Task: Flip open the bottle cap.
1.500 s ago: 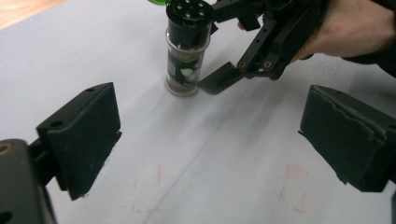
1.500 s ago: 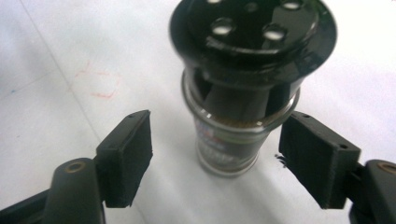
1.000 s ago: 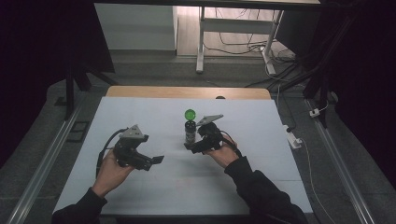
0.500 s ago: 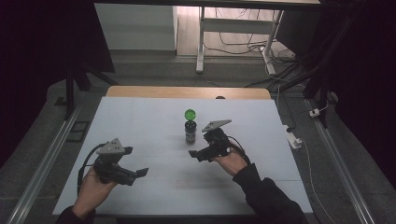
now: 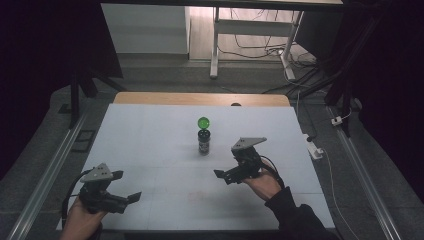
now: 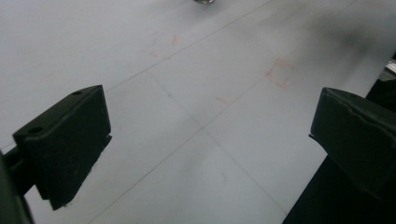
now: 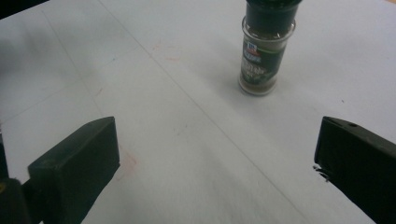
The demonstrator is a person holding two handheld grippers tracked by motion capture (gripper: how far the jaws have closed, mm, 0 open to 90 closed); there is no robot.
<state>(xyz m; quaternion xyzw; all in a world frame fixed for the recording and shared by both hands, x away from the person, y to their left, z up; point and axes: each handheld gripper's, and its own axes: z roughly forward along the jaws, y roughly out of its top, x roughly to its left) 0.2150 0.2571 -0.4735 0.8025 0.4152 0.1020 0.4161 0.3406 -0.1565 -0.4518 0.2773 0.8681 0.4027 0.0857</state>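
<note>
A small dark spice jar stands upright in the middle of the white table, with a green ball resting on its cap. In the right gripper view the jar stands ahead and to the right, well apart from the jaws. My right gripper hovers to the near right of the jar. Its jaws have just been opening and now stand wide, nothing between them. My left gripper sits low at the near left corner, open and empty.
The white table top has a wooden far edge and faint red marks. A white power strip with a cable lies off the table's right side. Metal rails run along the floor on both sides.
My right gripper has opened, let go of the jar and drawn back toward the near right. My left gripper has slid toward the near left corner. The jar and ball stay put.
</note>
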